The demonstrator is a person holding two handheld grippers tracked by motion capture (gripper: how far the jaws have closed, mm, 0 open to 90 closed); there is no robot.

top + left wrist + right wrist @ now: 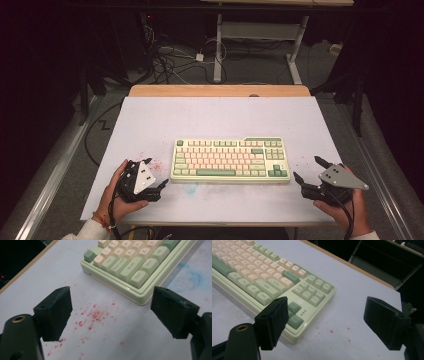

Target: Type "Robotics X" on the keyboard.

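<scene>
2 tongs, left tongs (156, 175) and right tongs (307, 170), we hold spread and empty beside the keyboard (230, 159) near the worktop (150, 120) front edge; uneven pushing could skew it.

Green-and-cream keyboard (230, 160) on white table (150, 125) — red specks (96, 315) beside it.

We saw a green and pink keyboard (230, 160) lying flat in the middle of the white table (150, 120). The left gripper (155, 176) sat just beside the keyboard's left end with its jaws apart, and the right gripper (309, 169) sat near the right end, jaws apart too. A hand held each one, and cables (170, 60) lay on the floor behind the table.
</scene>
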